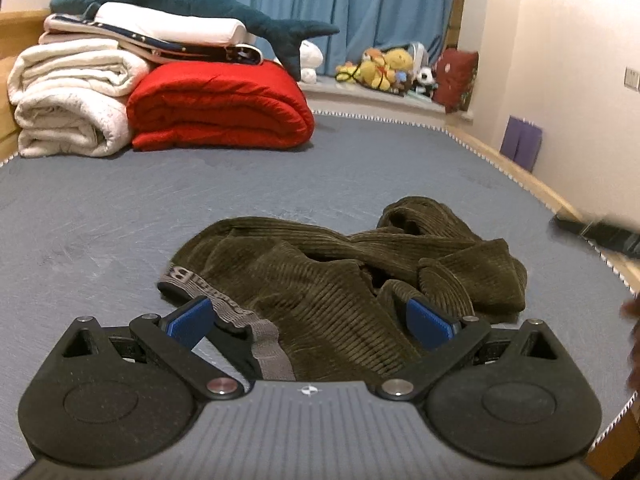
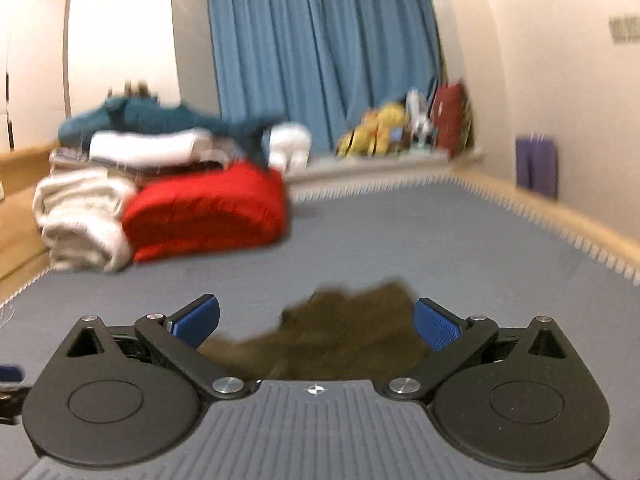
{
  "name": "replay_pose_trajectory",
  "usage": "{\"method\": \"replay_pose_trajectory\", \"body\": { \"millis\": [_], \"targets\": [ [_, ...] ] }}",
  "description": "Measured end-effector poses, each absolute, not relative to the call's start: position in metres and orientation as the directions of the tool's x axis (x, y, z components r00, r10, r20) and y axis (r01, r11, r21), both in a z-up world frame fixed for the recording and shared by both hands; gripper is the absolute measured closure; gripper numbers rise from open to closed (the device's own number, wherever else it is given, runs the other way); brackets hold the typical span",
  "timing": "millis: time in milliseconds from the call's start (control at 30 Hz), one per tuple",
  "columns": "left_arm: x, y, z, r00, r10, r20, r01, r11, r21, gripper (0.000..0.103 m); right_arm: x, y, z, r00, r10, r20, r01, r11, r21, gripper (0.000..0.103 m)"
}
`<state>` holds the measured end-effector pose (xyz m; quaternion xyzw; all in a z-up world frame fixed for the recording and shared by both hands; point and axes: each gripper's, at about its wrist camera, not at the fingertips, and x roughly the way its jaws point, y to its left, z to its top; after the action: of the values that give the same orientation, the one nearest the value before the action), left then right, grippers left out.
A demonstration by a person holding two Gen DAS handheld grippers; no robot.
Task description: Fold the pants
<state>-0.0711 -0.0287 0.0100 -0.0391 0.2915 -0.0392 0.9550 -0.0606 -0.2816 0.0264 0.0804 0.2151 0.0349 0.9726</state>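
Olive-green corduroy pants [image 1: 348, 276] lie crumpled in a heap on the grey mattress [image 1: 120, 216], their grey lettered waistband [image 1: 240, 320] turned toward me. My left gripper [image 1: 310, 322] is open just above the near edge of the heap, with the waistband between its blue pads [image 1: 188, 322]. In the blurred right wrist view the same pants [image 2: 344, 332] show as a brown smear. My right gripper [image 2: 316, 322] stands open over their near edge, nothing held. Part of the right gripper [image 1: 600, 234] shows at the right edge of the left wrist view.
Folded white quilts [image 1: 68, 96], a red duvet [image 1: 220, 108] and a blue plush shark [image 1: 180, 0] are stacked at the mattress's far left. Stuffed toys [image 1: 388, 66] line the window sill under blue curtains [image 1: 340, 4]. A wooden bed frame [image 1: 532, 184] and wall bound the right side.
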Motion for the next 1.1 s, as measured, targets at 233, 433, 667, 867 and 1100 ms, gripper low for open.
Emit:
{"method": "replay_pose_trajectory", "body": {
  "millis": [233,433,667,867,1100],
  "targets": [
    [-0.061,-0.045,-0.024,0.769,-0.142,-0.623,0.100,0.990,-0.103,0.001,-0.049,-0.256,-0.028,0.866,-0.021,-0.500,0.089,0.990,0.112,0.000],
    [-0.047,-0.049,-0.041,0.718,-0.135,-0.682,0.079,0.990,-0.114,0.001,-0.041,-0.258,-0.037,0.857,-0.099,-0.505,0.151,0.987,0.062,0.000],
    [-0.044,-0.056,-0.044,0.717,-0.136,-0.684,0.092,0.991,-0.100,0.001,-0.038,-0.258,-0.047,0.822,-0.068,-0.565,0.117,0.992,0.051,0.000],
    [-0.044,-0.062,-0.049,0.707,-0.145,-0.692,0.105,0.989,-0.099,0.001,-0.040,-0.246,-0.048,0.812,-0.128,-0.570,0.139,0.990,-0.024,0.001],
    [-0.044,-0.061,-0.049,0.703,-0.147,-0.696,0.105,0.989,-0.104,0.001,-0.041,-0.246,-0.050,0.797,-0.109,-0.594,0.124,0.992,-0.015,0.001]
  ]
}}
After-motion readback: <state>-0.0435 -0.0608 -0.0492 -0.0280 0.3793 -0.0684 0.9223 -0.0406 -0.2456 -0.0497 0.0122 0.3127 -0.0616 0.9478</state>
